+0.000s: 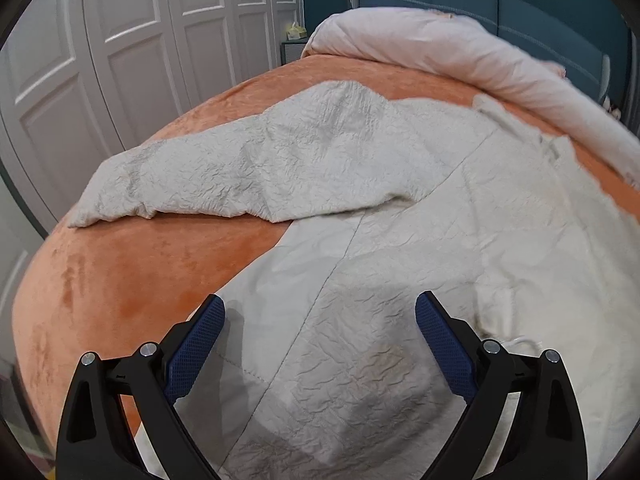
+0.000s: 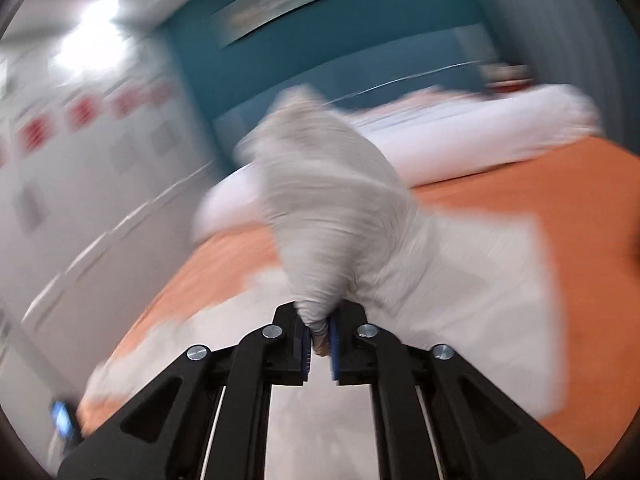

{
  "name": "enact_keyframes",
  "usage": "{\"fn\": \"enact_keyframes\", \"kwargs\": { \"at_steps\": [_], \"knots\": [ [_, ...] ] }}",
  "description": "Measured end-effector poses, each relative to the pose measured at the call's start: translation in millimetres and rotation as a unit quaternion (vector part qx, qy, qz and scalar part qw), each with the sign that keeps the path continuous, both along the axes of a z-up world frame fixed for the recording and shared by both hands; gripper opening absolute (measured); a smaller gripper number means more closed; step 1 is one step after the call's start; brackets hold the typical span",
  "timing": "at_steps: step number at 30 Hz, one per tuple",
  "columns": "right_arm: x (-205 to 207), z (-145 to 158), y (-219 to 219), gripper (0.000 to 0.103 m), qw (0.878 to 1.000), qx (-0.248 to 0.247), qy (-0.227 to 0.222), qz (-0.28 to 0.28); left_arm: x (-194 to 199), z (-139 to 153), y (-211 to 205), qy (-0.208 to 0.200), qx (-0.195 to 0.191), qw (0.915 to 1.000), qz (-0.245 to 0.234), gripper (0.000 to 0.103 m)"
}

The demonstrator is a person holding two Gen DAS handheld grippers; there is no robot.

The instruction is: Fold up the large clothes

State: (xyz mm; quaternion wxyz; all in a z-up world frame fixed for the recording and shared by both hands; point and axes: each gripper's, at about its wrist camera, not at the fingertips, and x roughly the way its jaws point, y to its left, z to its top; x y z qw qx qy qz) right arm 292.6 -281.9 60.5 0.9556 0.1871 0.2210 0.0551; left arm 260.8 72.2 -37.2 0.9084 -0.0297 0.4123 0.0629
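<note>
A pale grey, crinkle-textured quilted jacket (image 1: 400, 208) lies spread across a bed with an orange plush cover (image 1: 120, 272), one sleeve (image 1: 224, 172) stretched out toward the bed's edge. In the blurred right wrist view, the right claw (image 2: 319, 340) is clenched on a bunched part of the garment (image 2: 328, 232), the cloth pinched between its blue pads and lifted above the bed. The left claw (image 1: 320, 328) hangs released over the jacket's lower part, its fingers (image 1: 196, 348) wide apart, nothing between them. A pale pink duvet (image 1: 460, 48) is heaped near the teal headboard (image 1: 520, 8); white wardrobe doors (image 1: 120, 40) stand alongside.
</note>
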Motion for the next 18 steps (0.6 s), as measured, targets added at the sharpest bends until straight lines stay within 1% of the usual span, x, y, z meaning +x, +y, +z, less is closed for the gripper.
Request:
{"fn": "enact_keyframes", "kwargs": {
  "at_steps": [1, 2, 3, 5, 7, 9, 10, 12, 13, 15, 17, 18],
  "knots": [
    [10, -8, 29, 0.022, 0.999, -0.007, 0.009, 0.037, -1, 4, 2, -0.004, -0.015, 0.9999, 0.000, 0.093],
    [23, -26, 73, 0.041, 0.996, -0.031, 0.028, 0.076, -1, 13, 5, -0.013, -0.043, 0.9990, 0.000, 0.093],
    [32, -44, 105, 0.051, 0.992, -0.058, 0.050, 0.096, -1, 18, 6, -0.018, -0.058, 0.9982, -0.001, 0.093],
    [34, -78, 157, 0.051, 0.984, -0.098, 0.091, 0.121, 4, 35, 7, -0.028, -0.106, 0.9940, -0.010, 0.093],
    [16, -86, 169, 0.051, 0.985, -0.085, 0.089, 0.122, 13, 48, 2, -0.038, -0.139, 0.9892, -0.027, 0.094],
    [5, -81, 151, 0.051, 0.989, -0.075, 0.085, 0.097, 23, 54, -7, -0.042, -0.156, 0.9859, -0.043, 0.094],
    [-4, -78, 134, 0.051, 0.992, -0.069, 0.084, 0.069, 33, 54, -17, -0.038, -0.169, 0.9835, -0.052, 0.094],
    [-20, -81, 97, 0.051, 0.994, -0.055, 0.093, 0.017, 46, 49, -32, -0.025, -0.188, 0.9797, -0.065, 0.094],
    [-24, -82, 76, 0.051, 0.994, -0.050, 0.100, -0.005, 57, 42, -46, -0.011, -0.198, 0.9776, -0.070, 0.094],
    [-27, -86, 31, 0.051, 0.988, -0.050, 0.123, -0.075, 71, 27, -65, 0.017, -0.214, 0.9738, -0.076, 0.094],
    [-30, -84, 3, 0.052, 0.982, -0.050, 0.136, -0.124, 88, 4, -84, 0.061, -0.230, 0.9686, -0.072, 0.094],
    [-30, -84, -10, 0.052, 0.979, -0.048, 0.139, -0.142, 93, -3, -90, 0.073, -0.235, 0.9669, -0.068, 0.092]
  ]
}}
